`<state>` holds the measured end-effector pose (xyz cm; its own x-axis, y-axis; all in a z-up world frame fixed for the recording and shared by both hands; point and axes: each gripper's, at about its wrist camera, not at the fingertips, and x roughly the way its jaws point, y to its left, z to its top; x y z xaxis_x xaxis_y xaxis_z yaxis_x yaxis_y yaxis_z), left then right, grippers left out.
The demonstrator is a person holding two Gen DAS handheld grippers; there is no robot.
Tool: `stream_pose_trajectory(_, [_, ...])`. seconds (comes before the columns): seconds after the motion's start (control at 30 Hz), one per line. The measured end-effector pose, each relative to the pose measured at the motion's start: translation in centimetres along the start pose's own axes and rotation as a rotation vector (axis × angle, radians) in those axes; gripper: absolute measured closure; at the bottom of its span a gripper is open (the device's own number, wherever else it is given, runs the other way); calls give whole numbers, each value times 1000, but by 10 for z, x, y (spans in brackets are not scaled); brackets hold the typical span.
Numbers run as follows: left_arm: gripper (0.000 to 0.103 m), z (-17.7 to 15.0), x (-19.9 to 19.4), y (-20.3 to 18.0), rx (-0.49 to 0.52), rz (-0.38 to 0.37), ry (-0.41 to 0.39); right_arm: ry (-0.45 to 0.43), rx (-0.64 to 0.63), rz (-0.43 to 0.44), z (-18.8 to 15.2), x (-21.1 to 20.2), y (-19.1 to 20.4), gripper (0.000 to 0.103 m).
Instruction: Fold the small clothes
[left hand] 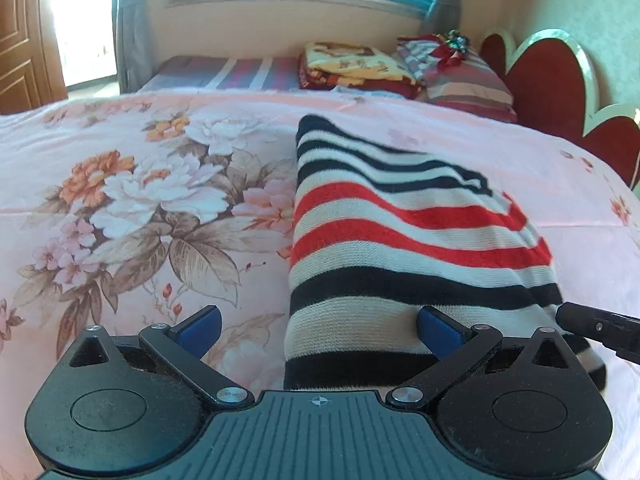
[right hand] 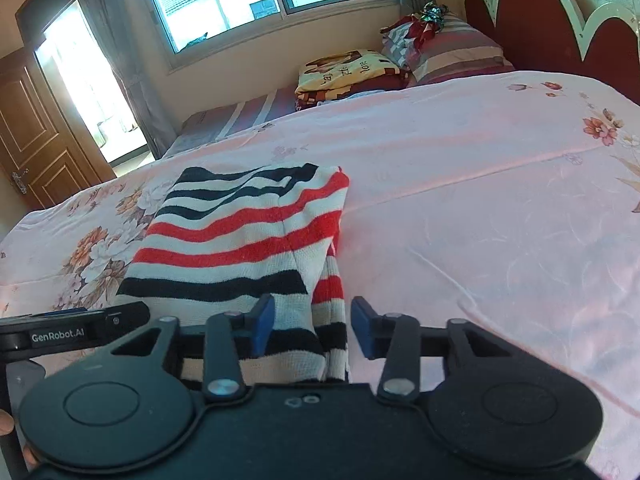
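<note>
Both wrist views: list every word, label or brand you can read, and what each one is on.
"GenRobot.AI": white print on the side of the left gripper, seen in the right wrist view.
"love": on the folded blanket near the pillows; its other words are too blurred to read.
Nothing readable on the striped garment.

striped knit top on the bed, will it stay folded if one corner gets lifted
Probably not: the striped knit top looks soft and drapes in waves, so it would likely sag and unfold. Its ribbed knit on the floral bedsheet probably drags rather than slides.
</note>
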<state>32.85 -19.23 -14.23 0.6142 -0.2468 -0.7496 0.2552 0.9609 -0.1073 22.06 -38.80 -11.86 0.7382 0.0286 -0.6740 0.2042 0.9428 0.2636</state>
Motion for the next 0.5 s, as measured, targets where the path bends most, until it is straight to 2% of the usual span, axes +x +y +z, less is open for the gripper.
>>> stream_pose_trajectory(0.1, [0,-3,7,0,-15,-8,8,34,-33,-2,1,15,4,69])
stream_pose_trajectory(0.17, [0,-4,6,-1,-7,-7,4,39,-7,33,2,17,1,70])
stream_pose_trajectory(0.27, [0,-4,7,1,-8,-14,2,29,-22,57,5,17,4,85])
stream_pose_trajectory(0.33, [0,-5,7,2,-12,-19,-2,25,-30,61,6,17,4,88])
stream_pose_trajectory(0.43, [0,-7,7,2,-8,-36,-9,-53,-87,-1,4,6,9,91])
stream_pose_trajectory(0.5, [0,-8,9,1,-5,-49,-8,-27,-173,-90,-7,23,11,91])
